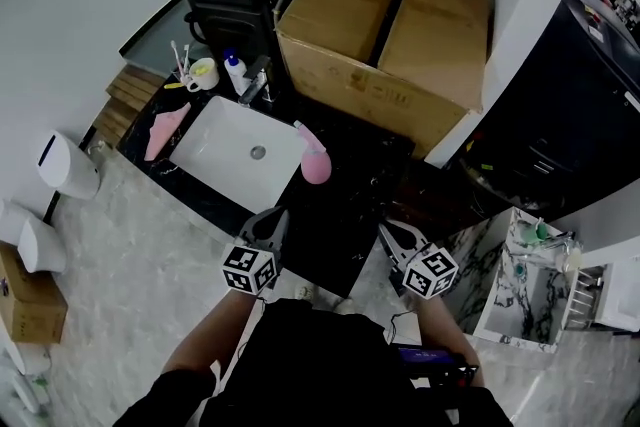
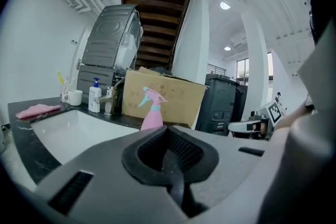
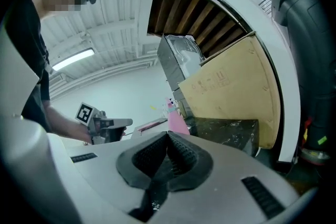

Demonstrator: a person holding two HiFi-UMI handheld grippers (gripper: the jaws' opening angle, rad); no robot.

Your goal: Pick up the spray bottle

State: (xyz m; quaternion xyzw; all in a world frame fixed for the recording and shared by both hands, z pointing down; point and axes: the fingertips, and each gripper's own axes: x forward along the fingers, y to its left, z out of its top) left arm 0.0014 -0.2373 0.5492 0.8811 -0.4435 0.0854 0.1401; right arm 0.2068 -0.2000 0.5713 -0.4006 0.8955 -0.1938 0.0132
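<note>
The pink spray bottle [image 1: 314,160] with a pale blue trigger stands upright on the black counter [image 1: 350,205], just right of the white sink [image 1: 240,150]. My left gripper [image 1: 272,223] is near the counter's front edge, short of the bottle and a little left of it, jaws shut and empty. My right gripper [image 1: 392,235] is further right at the same edge, also shut with nothing in it. In the left gripper view the bottle [image 2: 152,111] rises beyond the closed jaw tips [image 2: 168,134]. The right gripper view shows the bottle [image 3: 176,119] past its own tips [image 3: 168,136].
A big cardboard box [image 1: 390,25] sits on the counter behind the bottle. A faucet [image 1: 256,85], a white pump bottle [image 1: 234,72], a cup with toothbrushes [image 1: 200,73] and a pink cloth [image 1: 163,130] stand around the sink. A marbled shelf unit [image 1: 520,280] is at the right.
</note>
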